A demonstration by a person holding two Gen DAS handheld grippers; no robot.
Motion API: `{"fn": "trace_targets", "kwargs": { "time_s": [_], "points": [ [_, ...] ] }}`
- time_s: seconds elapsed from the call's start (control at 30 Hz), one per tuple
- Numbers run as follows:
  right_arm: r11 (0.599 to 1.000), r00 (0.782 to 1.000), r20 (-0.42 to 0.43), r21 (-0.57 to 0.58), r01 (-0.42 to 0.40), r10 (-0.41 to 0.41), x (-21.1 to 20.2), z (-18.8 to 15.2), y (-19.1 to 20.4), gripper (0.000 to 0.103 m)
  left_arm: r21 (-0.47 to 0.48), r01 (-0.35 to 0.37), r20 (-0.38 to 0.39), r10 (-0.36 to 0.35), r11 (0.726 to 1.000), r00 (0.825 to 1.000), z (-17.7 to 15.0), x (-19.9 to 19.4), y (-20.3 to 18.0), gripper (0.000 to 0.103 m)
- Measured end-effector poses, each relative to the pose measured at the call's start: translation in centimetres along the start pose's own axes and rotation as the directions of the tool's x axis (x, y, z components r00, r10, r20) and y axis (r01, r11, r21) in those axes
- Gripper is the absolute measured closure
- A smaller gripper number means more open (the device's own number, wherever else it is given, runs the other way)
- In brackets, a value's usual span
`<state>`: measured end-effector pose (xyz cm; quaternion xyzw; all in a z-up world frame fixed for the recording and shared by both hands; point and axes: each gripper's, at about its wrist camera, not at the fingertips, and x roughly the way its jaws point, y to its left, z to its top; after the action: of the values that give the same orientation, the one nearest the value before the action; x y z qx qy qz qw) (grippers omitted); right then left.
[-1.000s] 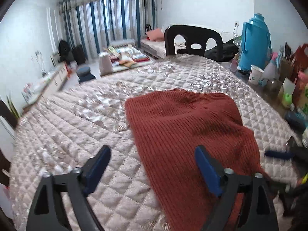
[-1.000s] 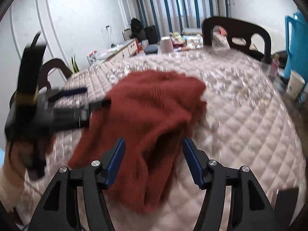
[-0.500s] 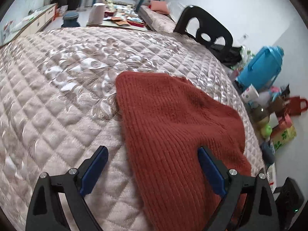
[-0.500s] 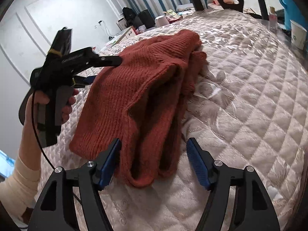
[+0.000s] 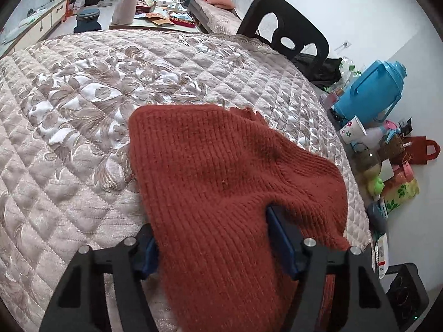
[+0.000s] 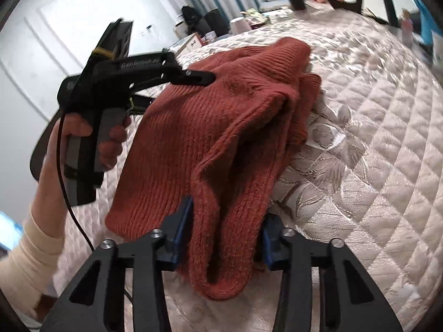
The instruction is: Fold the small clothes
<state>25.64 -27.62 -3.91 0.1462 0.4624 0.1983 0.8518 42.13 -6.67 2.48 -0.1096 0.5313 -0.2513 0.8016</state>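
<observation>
Gripping the red knit sweater (image 5: 221, 171) evenly: both sets of jaws part-open, knit bunched between, neither visibly clamped; best closed fully before lifting off the quilted surface (image 5: 83, 127).

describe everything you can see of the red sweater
The sweater is a rust-red ribbed knit, thick and soft-looking, lying rumpled on the quilt. Its far part rests flat; the near part is bunched into folds and raised. The left tongs straddle one near edge, the right tongs another thick fold, blue pads against the knit on both sides. No sleeves or collar can be told apart.
</observation>
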Motion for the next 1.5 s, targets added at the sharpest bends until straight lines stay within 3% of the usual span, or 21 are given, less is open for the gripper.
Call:
{"fn": "trace_targets", "kwargs": {
  "time_s": [0.03, 0.1, 0.17, 0.27, 0.5, 0.73, 0.9, 1.07, 1.23, 1.43, 1.5],
  "points": [
    [1.000, 1.000, 0.002, -0.006, -0.006, 0.006, 0.0, 0.0, 0.1, 0.072, -0.002, 0.003, -0.004, -0.003, 1.000, 1.000, 0.1, 0.0, 0.1, 0.037],
    [1.000, 1.000, 0.013, -0.008, -0.003, 0.003, -0.1, 0.1, 0.3, 0.079, -0.040, 0.025, -0.010, -0.026, 0.999, 1.000, 0.4, -0.1, 0.5, 0.060],
    [1.000, 0.999, 0.040, -0.006, -0.009, 0.009, -0.7, 0.1, 0.7, 0.081, -0.057, 0.020, -0.002, -0.020, 0.998, 1.000, 0.6, -0.3, 0.7, 0.069],
    [1.000, 0.996, 0.081, -0.019, -0.025, 0.026, -1.9, 0.3, 1.7, 0.082, -0.041, 0.019, 0.036, -0.017, 0.999, 0.999, 0.6, -1.6, 0.3, 0.073],
    [0.993, 0.988, 0.126, -0.085, -0.085, 0.095, -2.9, 1.7, 5.5, 0.082, -0.027, 0.013, 0.118, -0.009, 1.000, 0.993, 1.1, -6.6, 1.7, 0.073],
    [0.978, 0.980, 0.105, -0.145, -0.151, 0.167, -0.2, 2.7, 9.9, 0.082, -0.066, -0.062, 0.187, 0.074, 0.996, 0.980, 0.6, -12.2, 6.5, 0.073],
    [0.962, 0.976, 0.067, -0.192, -0.193, 0.209, 2.8, 3.3, 12.7, 0.082, -0.115, -0.104, 0.195, 0.125, 0.988, 0.973, -0.5, -14.2, 10.6, 0.073],
    [0.950, 0.959, -0.022, -0.129, -0.283, 0.282, 6.4, 2.9, 13.3, 0.082, -0.182, -0.121, 0.185, 0.155, 0.976, 0.970, -2.3, -15.4, 14.7, 0.073],
    [0.955, 0.953, -0.104, -0.060, -0.292, 0.285, 9.3, 1.4, 13.5, 0.082, -0.214, -0.140, 0.132, 0.171, 0.967, 0.976, -4.2, -14.1, 16.9, 0.070],
    [0.968, 0.962, -0.119, -0.029, -0.251, 0.246, 10.3, 0.8, 12.4, 0.081, -0.200, -0.172, 0.139, 0.201, 0.965, 0.970, -4.8, -13.6, 17.1, 0.057],
    [0.973, 0.971, -0.107, -0.065, -0.221, 0.213, 9.7, 0.1, 12.9, 0.079, -0.178, -0.231, 0.142, 0.257, 0.956, 0.956, -4.9, -13.6, 16.7, 0.038]
  ]
}}
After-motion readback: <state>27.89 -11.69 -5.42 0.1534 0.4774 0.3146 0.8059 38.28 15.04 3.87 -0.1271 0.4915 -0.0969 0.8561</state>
